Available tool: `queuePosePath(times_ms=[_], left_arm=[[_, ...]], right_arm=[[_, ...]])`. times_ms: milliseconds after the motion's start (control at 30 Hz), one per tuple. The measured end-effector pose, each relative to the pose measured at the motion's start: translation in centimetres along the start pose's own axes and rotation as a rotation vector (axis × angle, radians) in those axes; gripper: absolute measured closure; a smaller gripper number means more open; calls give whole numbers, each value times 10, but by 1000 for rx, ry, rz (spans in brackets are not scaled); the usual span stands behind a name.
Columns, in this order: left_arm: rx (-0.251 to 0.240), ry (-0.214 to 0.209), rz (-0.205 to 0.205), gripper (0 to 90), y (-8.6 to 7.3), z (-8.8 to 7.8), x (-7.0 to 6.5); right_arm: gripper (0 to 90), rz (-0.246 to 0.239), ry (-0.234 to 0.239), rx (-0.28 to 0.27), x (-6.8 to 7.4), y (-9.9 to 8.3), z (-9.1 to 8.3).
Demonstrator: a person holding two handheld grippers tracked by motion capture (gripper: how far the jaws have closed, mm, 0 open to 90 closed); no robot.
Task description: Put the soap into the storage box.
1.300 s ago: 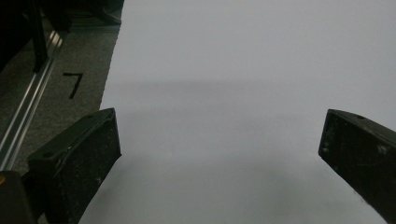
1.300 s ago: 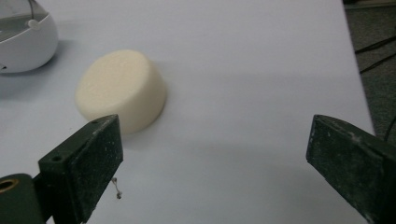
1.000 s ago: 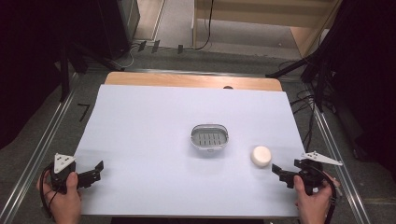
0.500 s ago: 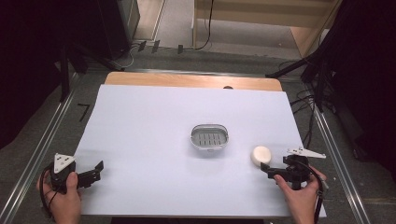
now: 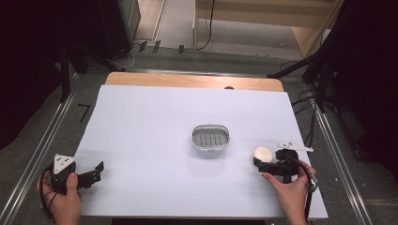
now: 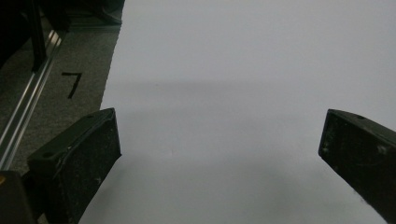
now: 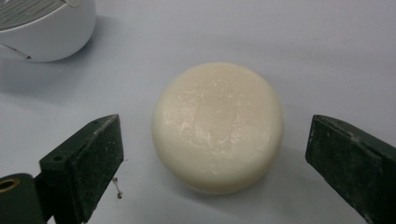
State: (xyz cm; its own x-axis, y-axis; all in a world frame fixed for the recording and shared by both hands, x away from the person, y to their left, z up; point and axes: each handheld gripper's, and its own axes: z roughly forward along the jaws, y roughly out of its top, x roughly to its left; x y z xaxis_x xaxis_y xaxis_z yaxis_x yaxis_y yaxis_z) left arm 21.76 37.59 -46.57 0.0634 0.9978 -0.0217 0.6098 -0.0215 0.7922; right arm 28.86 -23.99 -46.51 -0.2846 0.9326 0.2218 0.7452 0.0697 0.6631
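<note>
White table (image 5: 155, 122), right claw (image 7: 212, 154) closing, soap (image 7: 217, 126) untouched

right gripper (image 5: 261, 164) jaws just closing, apart; left gripper (image 5: 96, 171) wide.

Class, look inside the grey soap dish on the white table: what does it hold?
Inside the soap dish lies just a ribbed, slotted drain insert, with no soap on it. What is beneath the insert is covered. The round soap sits on the table, apart from the dish.
</note>
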Motion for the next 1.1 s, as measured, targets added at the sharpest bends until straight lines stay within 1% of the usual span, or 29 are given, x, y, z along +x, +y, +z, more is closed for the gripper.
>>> queuePosePath(times_ms=[33,67,100,133,167,200,233,267,300,333,400,467,500,533,567,600,700,767,867,900,1000,1100], left_arm=[[0,0,0,0,0,0,0],[2,0,-1,0,0,0,0],[2,0,-1,0,0,0,0],[3,1,0,0,0,0,0],[2,0,0,0,0,0,0],[2,-1,-1,0,0,0,0],[2,-1,-3,0,0,0,0],[2,-1,-3,0,0,0,0],[1,-2,-4,0,0,0,0],[0,-5,-4,0,0,0,0],[3,-5,-4,0,0,0,0],[3,-6,-4,0,0,0,1],[3,-6,-4,0,0,0,1],[3,-6,-4,0,0,0,1],[3,-5,-4,0,0,0,0],[3,-4,-3,0,0,0,0],[3,-4,-4,0,0,0,0],[3,-4,-4,0,0,0,0],[4,-5,-3,0,0,0,1],[5,-6,-3,0,0,0,1],[3,-7,-5,0,0,0,1],[5,-9,-5,0,0,1,1]], right_arm=[[55,0,0,0,0,0,0],[75,4,-11,4,2,1,3],[75,4,-11,4,2,1,3],[81,4,-21,7,4,3,5],[101,3,-22,8,5,4,7],[131,5,-33,7,6,4,8],[135,2,-43,8,7,5,9],[135,2,-43,8,7,5,9],[140,6,-57,16,8,5,12],[140,6,-57,16,8,5,12],[143,11,-75,29,9,4,15],[176,8,-90,28,10,2,17],[211,10,-95,23,11,1,17],[211,10,-95,23,11,1,17],[239,14,-104,16,11,0,17],[243,23,-98,9,10,-1,17],[244,15,-100,11,10,-1,17],[245,21,-95,11,10,-1,17],[247,18,-93,13,9,-1,17],[248,10,-92,16,9,-1,17],[250,15,-91,22,9,0,17],[250,16,-99,23,10,0,16]])
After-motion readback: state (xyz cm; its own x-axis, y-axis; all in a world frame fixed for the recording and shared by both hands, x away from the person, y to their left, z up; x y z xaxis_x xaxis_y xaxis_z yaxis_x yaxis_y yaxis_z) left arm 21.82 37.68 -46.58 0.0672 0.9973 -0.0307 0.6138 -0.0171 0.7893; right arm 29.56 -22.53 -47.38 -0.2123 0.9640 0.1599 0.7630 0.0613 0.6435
